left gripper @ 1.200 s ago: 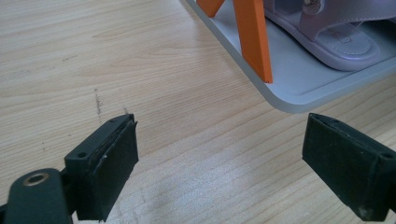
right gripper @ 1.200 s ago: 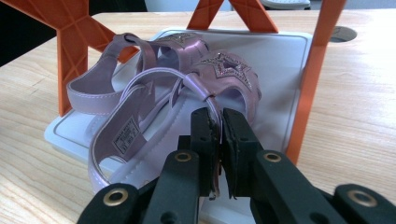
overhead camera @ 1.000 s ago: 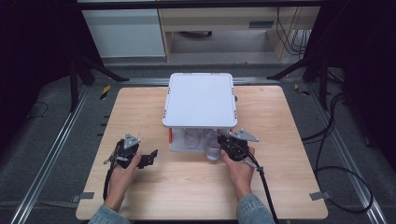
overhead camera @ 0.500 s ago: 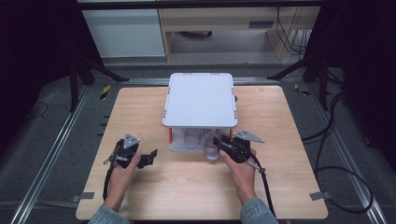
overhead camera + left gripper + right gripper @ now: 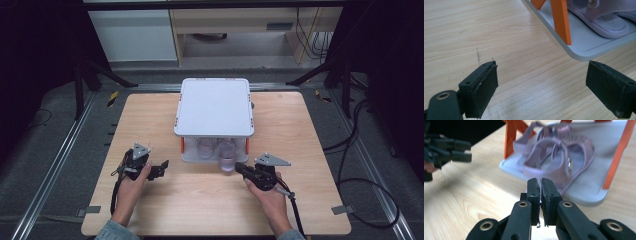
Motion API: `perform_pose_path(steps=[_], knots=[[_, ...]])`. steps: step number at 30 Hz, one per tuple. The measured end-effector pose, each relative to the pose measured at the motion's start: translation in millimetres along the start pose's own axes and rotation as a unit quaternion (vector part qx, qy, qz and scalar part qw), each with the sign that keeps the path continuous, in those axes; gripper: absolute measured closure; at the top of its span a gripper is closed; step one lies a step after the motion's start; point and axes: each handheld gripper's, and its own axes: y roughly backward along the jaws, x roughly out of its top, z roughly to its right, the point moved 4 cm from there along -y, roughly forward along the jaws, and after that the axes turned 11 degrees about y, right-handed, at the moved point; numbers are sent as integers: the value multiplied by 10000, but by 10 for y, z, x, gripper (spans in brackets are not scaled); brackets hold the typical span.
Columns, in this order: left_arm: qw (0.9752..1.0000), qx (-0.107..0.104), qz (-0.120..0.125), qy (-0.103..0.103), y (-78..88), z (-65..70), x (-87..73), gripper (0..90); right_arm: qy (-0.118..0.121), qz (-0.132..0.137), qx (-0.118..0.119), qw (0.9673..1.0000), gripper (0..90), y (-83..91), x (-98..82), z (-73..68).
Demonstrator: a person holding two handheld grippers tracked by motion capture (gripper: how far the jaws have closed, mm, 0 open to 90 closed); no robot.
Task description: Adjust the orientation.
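A pair of lavender strappy sandals lies on the lower shelf of a small rack, which has a white top and orange posts. One sandal sticks out over the shelf's front edge. My right gripper is shut, its tips right at that sandal's heel end, and I see nothing between the pads. In the high view the right gripper sits just right of the protruding sandal. My left gripper is open and low over the bare wood, near the rack's front left corner. The left gripper holds nothing.
The rack stands mid-table on a light wooden tabletop. Bare wood lies on both sides of it and in front of it. Cables trail from both grippers toward the near edge. Dark floor and metal rails surround the table.
My right gripper has drawn back from under the rack toward the person and slightly to the right. The left gripper has stayed where it was.
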Motion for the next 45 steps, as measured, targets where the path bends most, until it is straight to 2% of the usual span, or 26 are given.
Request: perform_pose_path(steps=[2, 4, 6, 8, 9, 10, 11, 13, 15, 16, 17, 18, 20, 22, 24, 27, 31, 34, 38, 40, 43, 45], knots=[[10000, -85, 11, 13, 14, 15, 7, 107, 17, -37, 22, 10000, 865, -10, -17, -6], [9998, -186, -22, -58, 50, 35, 35, 146, 34, -109, 79, 9999, 872, -28, -49, -22], [9996, -281, 70, -77, 123, 52, 121, 165, 63, -188, 143, 9997, 872, -42, -70, -32], [9991, -389, 188, -20, 236, 77, 257, 195, 46, -247, 190, 9995, 855, -56, -82, -35], [9988, -429, 245, -57, 299, 97, 331, 198, 35, -272, 207, 9994, 839, -61, -87, -32], [9977, -576, 314, -169, 428, 157, 492, 199, -29, -284, 269, 9992, 836, -73, -93, -32], [9977, -576, 314, -169, 428, 157, 492, 200, -29, -284, 269, 9992, 836, -73, -93, -32], [9961, -722, 442, -240, 556, 246, 676, 217, -61, -313, 300, 9990, 867, -87, -103, -36], [9937, -911, 543, -366, 654, 377, 867, 331, -111, -376, 357, 9986, 892, -108, -120, -42], [9915, -1060, 538, -528, 702, 515, 1036, 425, -84, -446, 375, 9983, 897, -126, -138, -46], [9915, -1060, 538, -528, 702, 515, 1036, 493, -84, -446, 375, 9983, 897, -126, -138, -46], [9903, -1136, 556, -580, 712, 579, 1109, 493, -73, -477, 379, 9981, 898, -131, -143, -53], [9885, -1269, 521, -637, 687, 724, 1241, 612, -35, -518, 390, 9979, 899, -143, -149, -64], [9880, -1286, 496, -700, 644, 820, 1322, 735, 23, -581, 397, 9975, 900, -185, -158, -76], [9869, -1382, 418, -715, 569, 927, 1405, 769, 25, -611, 405, 9973, 900, -203, -165, -79], [9882, -1295, 341, -739, 442, 1001, 1481, 814, 28, -683, 418, 9968, 900, -259, -187, -83], [9888, -1347, 200, -609, 279, 1033, 1532, 840, 43, -718, 400, 9966, 900, -309, -196, -78], [9900, -1195, 59, -749, 183, 1028, 1522, 842, 27, -723, 382, 9966, 900, -335, -194, -54], [9907, -1094, -153, -790, 100, 1003, 1485, 846, 76, -731, 417, 9964, 900, -381, -166, -35], [9908, -1057, -287, -795, 49, 992, 1446, 849, 27, -718, 402, 9966, 900, -412, -149, -20], [9909, -1211, -201, -544, 29, 955, 1438, 861, 5, -714, 383, 9967, 900, -471, -121, 7], [9907, -1261, -218, -470, 24, 938, 1439, 874, 0, -733, 351, 9967, 900, -516, -97, 27]])
